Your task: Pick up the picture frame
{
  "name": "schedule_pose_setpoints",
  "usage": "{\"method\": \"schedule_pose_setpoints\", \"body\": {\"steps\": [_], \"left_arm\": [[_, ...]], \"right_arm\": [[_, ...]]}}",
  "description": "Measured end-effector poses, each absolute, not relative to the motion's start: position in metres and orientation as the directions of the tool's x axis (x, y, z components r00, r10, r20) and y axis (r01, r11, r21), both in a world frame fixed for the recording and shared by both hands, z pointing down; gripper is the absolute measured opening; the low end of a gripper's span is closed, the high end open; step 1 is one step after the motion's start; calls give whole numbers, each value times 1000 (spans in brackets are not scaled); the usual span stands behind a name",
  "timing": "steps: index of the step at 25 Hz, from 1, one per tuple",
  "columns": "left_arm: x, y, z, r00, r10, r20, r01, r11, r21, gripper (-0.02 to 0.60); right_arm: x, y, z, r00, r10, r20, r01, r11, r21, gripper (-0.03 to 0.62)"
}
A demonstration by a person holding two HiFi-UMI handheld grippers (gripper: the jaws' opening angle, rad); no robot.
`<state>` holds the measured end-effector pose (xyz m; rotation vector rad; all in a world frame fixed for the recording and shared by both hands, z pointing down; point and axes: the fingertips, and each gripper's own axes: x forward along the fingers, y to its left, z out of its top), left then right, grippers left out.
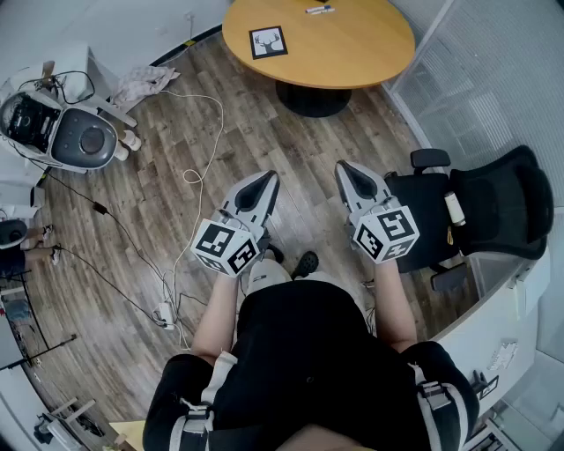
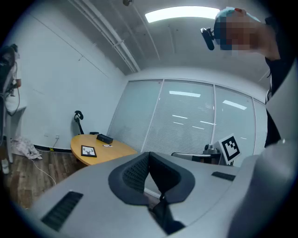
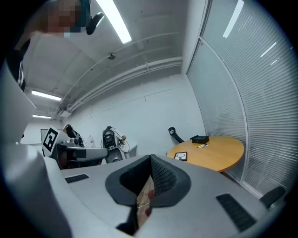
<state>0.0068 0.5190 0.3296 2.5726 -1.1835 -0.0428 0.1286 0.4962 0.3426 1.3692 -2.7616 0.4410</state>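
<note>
A small black picture frame [image 1: 268, 41] with a white deer print lies flat on the round wooden table [image 1: 352, 53] far ahead of me. The same picture frame [image 2: 88, 150] shows small in the left gripper view, and the frame [image 3: 180, 156] shows again in the right gripper view. My left gripper [image 1: 267, 182] is held level in front of my body, shut, with nothing in it. My right gripper [image 1: 345, 170] hangs beside it, also shut and empty. Both are well short of the table.
A black office chair [image 1: 476, 207] stands close on the right. Cables [image 1: 189, 176] trail over the wood floor on the left, near a grey round machine [image 1: 62, 132]. A pen [image 1: 319, 10] and a black box [image 2: 104, 138] lie on the table. Glass walls with blinds [image 1: 493, 79] run along the right.
</note>
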Motion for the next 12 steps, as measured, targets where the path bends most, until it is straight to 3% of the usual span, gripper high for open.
{"method": "schedule_pose_setpoints", "body": {"steps": [12], "left_arm": [[12,516,347,615,-775,148,-772,-552,316,25]], "right_arm": [[133,497,346,-634,-763,131,-766,594,-247,15]]}}
